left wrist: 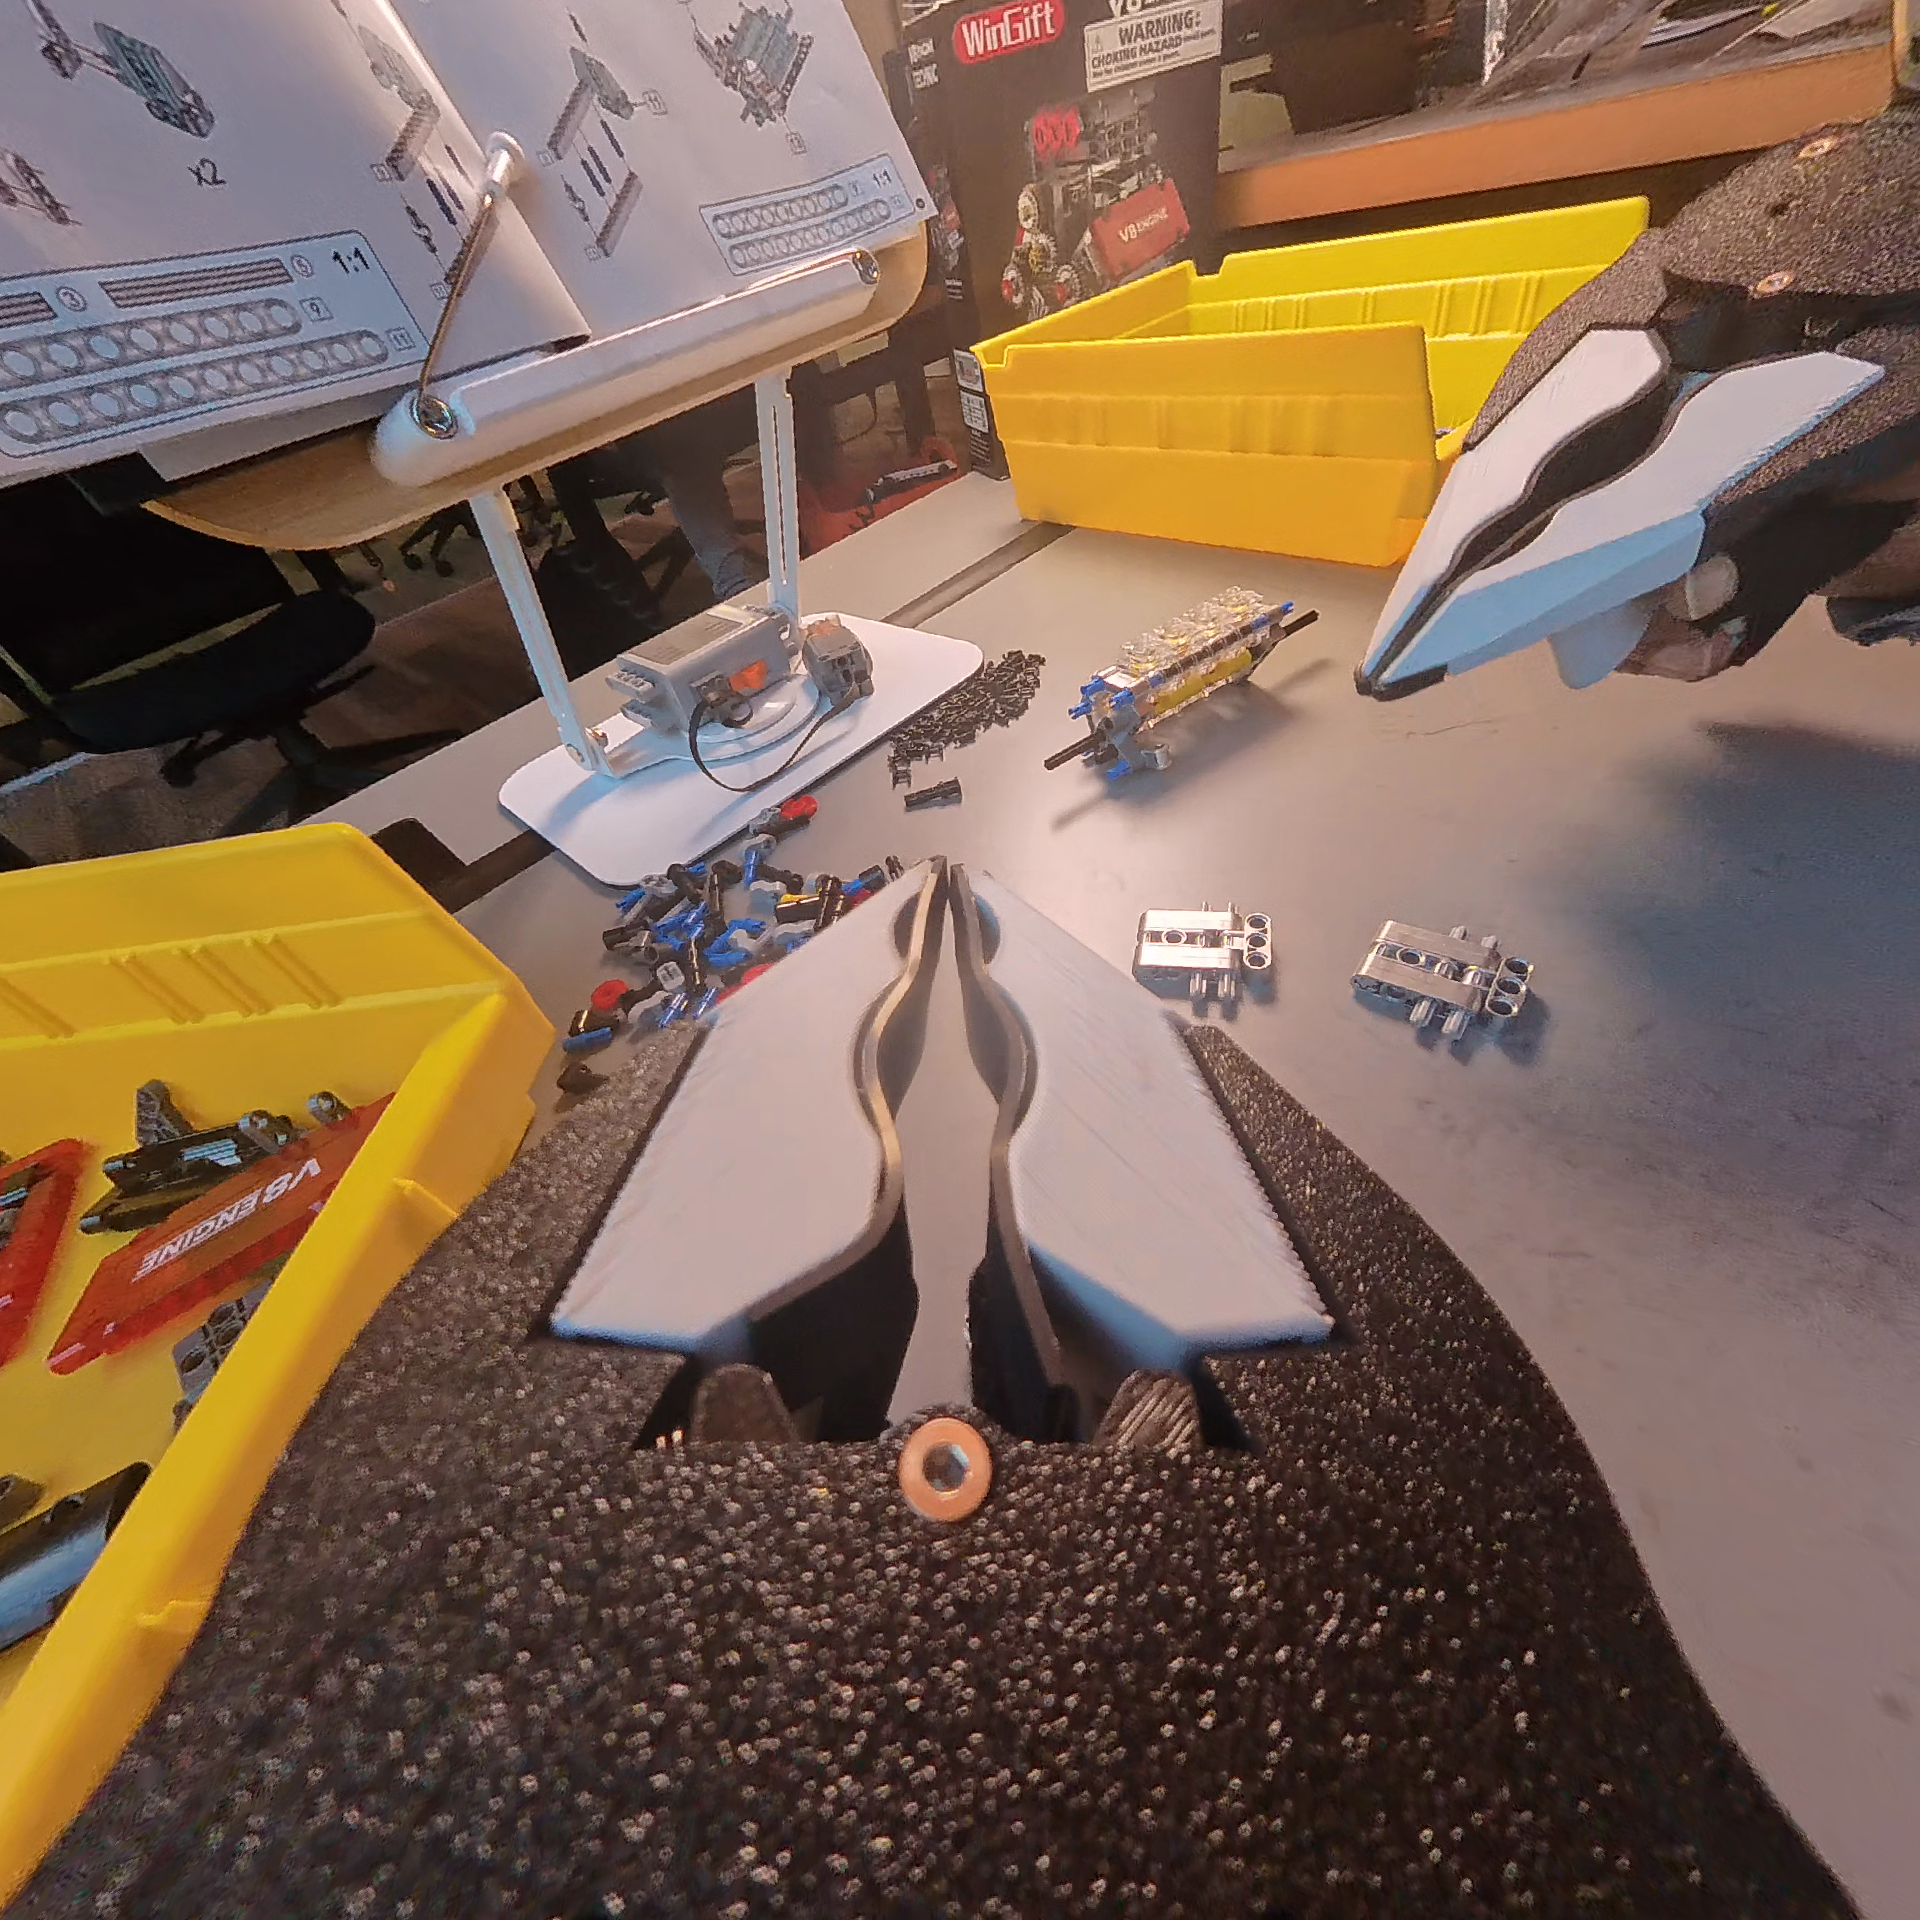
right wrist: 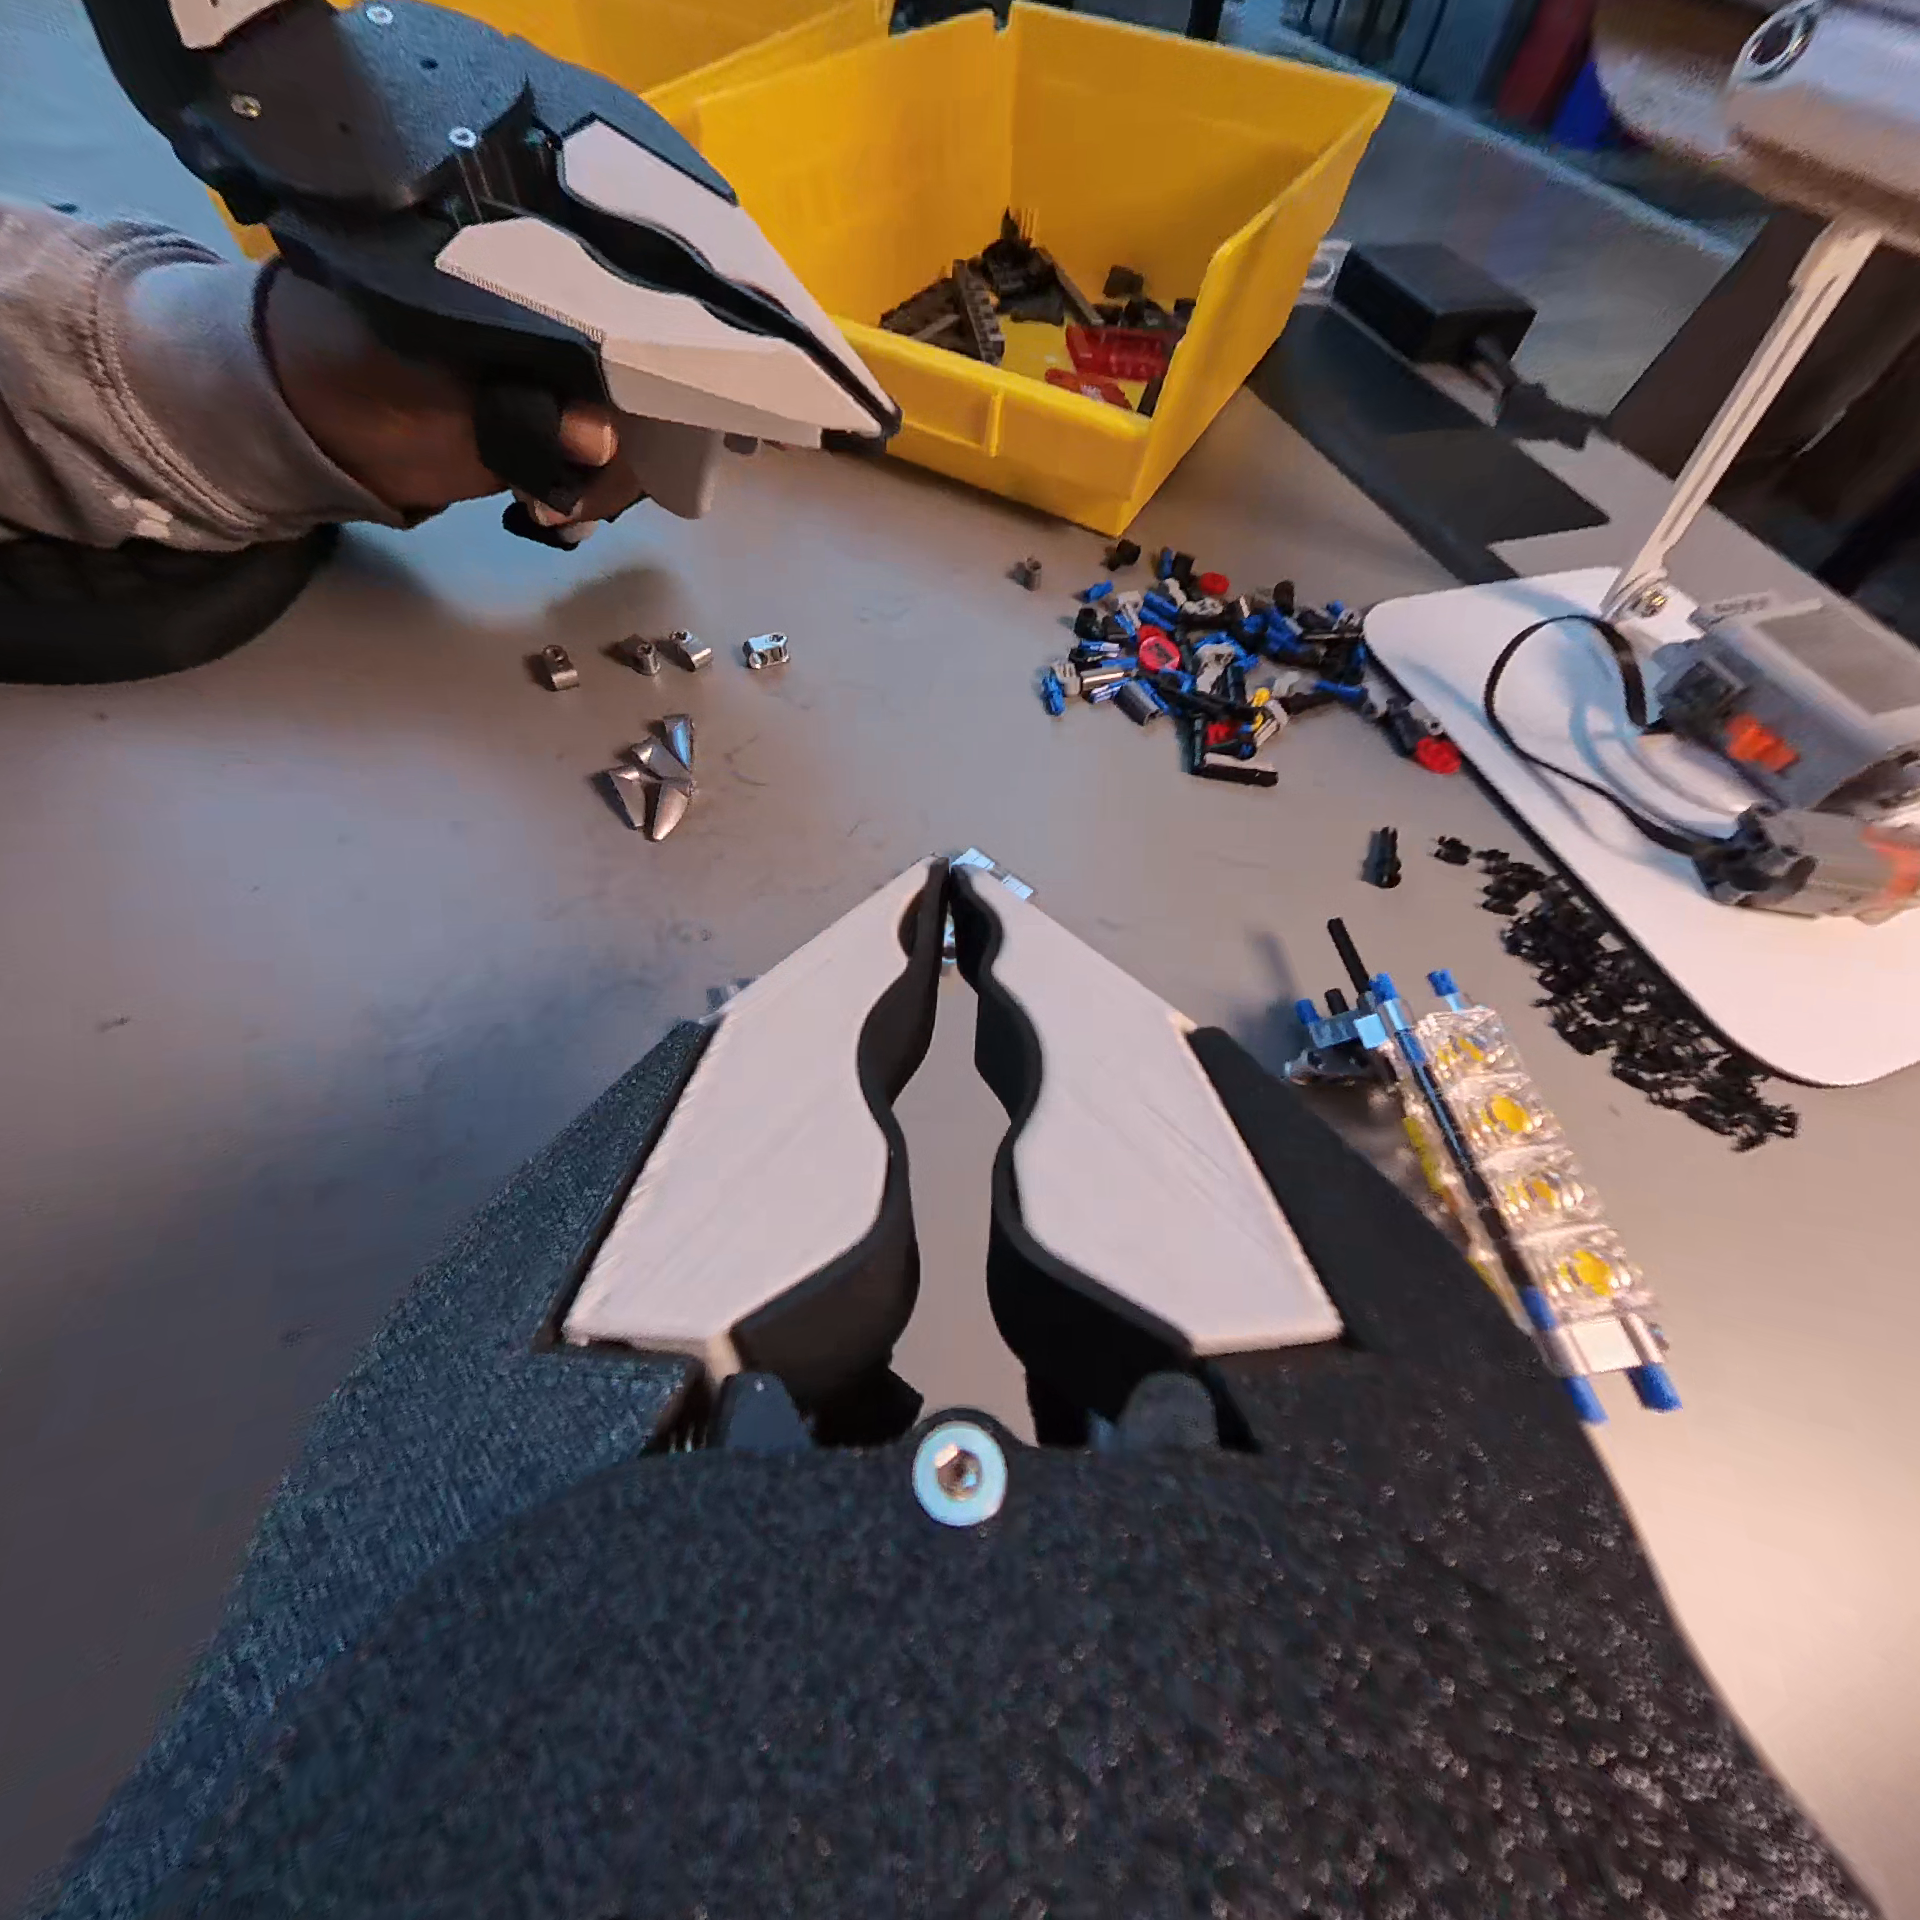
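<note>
Now both tongs hang above the grey worktop [left wrist: 1351, 1195], tips together. The left tongs [left wrist: 943, 864] hold nothing, their tips over the near edge of a heap of small blue, black and red connector pins [left wrist: 727, 925]. The right tongs [right wrist: 948, 862] are also pressed together; a small silver piece [right wrist: 992, 871] shows right at their tips, but whether it is pinched or just lies beneath them cannot be told.

Just right of the left tongs lie two silver beam assemblies [left wrist: 1205, 948] side by side. Farther off sits a transparent engine block [left wrist: 1184, 681] with yellow pistons, blue pins and a black axle; in the right wrist view it lies just right of the right tongs. Between it and the white stand base [left wrist: 727, 800] runs a strip of tiny black pins [left wrist: 966, 707]. A grey battery box with cable [left wrist: 717, 665] rests on that base, and the stand carries an open instruction booklet [left wrist: 312, 208].

At near left a yellow bin [left wrist: 260, 966] holds red panels and dark parts. Another yellow bin [left wrist: 1247, 436] stands far right, beside a dark product box [left wrist: 1060, 156].

Left of the right tongs lie small silver connectors [right wrist: 665, 652] and silver cone-shaped pieces [right wrist: 655, 779].
</note>
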Tool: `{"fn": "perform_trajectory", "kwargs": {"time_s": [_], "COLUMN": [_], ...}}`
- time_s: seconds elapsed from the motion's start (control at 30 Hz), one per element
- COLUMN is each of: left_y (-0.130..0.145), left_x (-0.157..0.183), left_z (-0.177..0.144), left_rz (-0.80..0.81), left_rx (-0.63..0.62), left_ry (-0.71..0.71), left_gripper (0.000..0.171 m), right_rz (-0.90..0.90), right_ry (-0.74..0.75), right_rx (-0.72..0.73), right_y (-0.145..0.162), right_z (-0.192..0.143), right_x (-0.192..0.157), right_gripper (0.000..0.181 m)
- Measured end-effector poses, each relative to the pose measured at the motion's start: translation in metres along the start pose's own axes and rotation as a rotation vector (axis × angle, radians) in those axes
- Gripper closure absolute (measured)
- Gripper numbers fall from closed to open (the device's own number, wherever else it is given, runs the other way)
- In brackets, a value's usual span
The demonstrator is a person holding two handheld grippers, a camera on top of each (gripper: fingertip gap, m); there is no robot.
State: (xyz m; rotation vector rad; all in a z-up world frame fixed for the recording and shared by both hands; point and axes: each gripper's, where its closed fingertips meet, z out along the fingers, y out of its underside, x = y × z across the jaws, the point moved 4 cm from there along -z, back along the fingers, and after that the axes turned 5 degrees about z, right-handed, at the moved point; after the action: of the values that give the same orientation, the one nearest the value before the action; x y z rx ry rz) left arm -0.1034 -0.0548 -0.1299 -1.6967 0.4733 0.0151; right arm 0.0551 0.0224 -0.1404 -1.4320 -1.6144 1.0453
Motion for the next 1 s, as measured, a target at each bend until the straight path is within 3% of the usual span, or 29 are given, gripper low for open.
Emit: {"fn": "perform_trajectory", "kwargs": {"time_s": [0.13, 0.27, 0.43, 0.6, 0.8, 1.0], "left_y": [0.0, 0.001, 0.0, -0.001, -0.002, -0.002], "left_x": [0.0, 0.0, 0.001, 0.004, 0.003, 0.003], "left_z": [0.0, 0.001, 0.001, 0.002, 0.001, 0.001], "left_rz": [-0.003, 0.003, -0.008, -0.015, -0.017, -0.015], "left_rx": [-0.003, -0.011, -0.007, -0.002, 0.002, 0.002], "left_ry": [0.003, -0.003, 0.005, 0.018, 0.014, 0.012], "left_gripper": [0.171, 0.171, 0.171, 0.171, 0.171, 0.171], "right_rz": [-0.014, 0.262, 0.366, 0.189, 0.099, 0.226], "right_ry": [0.061, 0.01, 0.03, 0.06, 0.123, 0.174], "right_rx": [0.052, 0.077, 0.184, 0.308, 0.332, 0.377], "right_y": [-0.009, -0.011, -0.024, -0.042, -0.044, -0.046], "right_z": [-0.004, -0.006, -0.016, -0.026, -0.027, -0.034], "right_x": [0.004, 0.005, 0.012, 0.005, 0.006, 0.019], "right_gripper": [0.181, 0.181, 0.181, 0.181, 0.181, 0.181]}}
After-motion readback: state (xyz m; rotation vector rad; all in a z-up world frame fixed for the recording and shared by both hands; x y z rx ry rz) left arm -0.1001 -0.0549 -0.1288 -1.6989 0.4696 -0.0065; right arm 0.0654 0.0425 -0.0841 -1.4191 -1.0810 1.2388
